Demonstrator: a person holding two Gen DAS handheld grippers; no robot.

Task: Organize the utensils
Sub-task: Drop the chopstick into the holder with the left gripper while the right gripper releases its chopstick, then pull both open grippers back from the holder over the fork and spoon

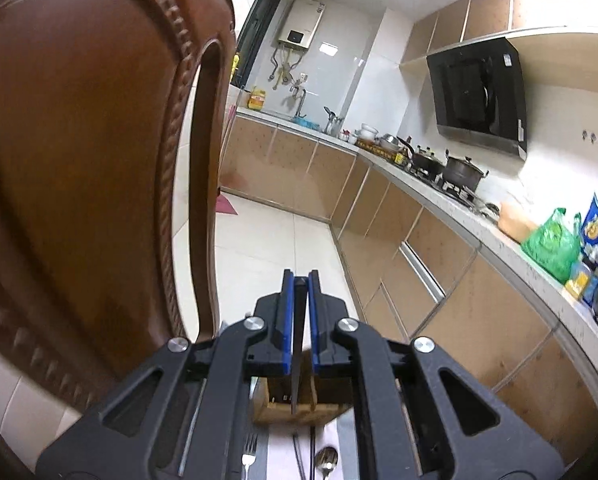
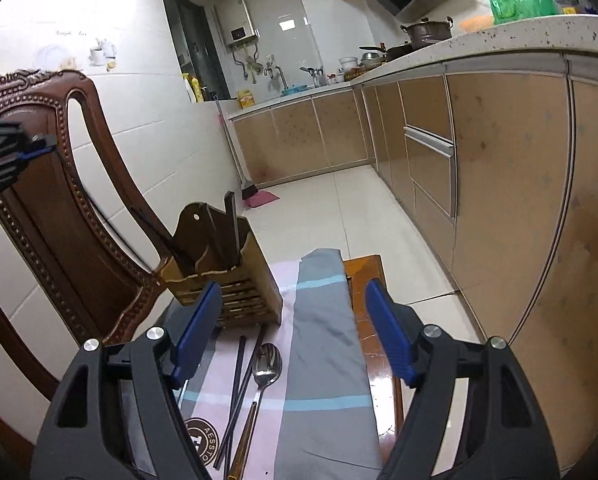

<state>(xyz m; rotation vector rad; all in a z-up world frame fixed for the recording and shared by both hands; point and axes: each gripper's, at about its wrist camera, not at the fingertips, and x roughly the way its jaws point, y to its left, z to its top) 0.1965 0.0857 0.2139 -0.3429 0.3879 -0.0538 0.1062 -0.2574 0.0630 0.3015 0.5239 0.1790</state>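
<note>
Left gripper point(image 1: 299, 316) pinches a black chopstick point(image 1: 297, 360) above the wooden holder point(image 2: 223, 280); right gripper point(image 2: 291, 328) hangs wide, empty, over the spoon point(image 2: 265, 368).

Fork point(image 1: 249, 458) handle beyond bottom edge

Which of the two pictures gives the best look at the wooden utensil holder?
The right wrist view: the slatted wooden utensil holder stands in full sight on the striped cloth, dark utensils sticking out of it. The left wrist view shows only part of the holder, low behind the shut left gripper.
</note>
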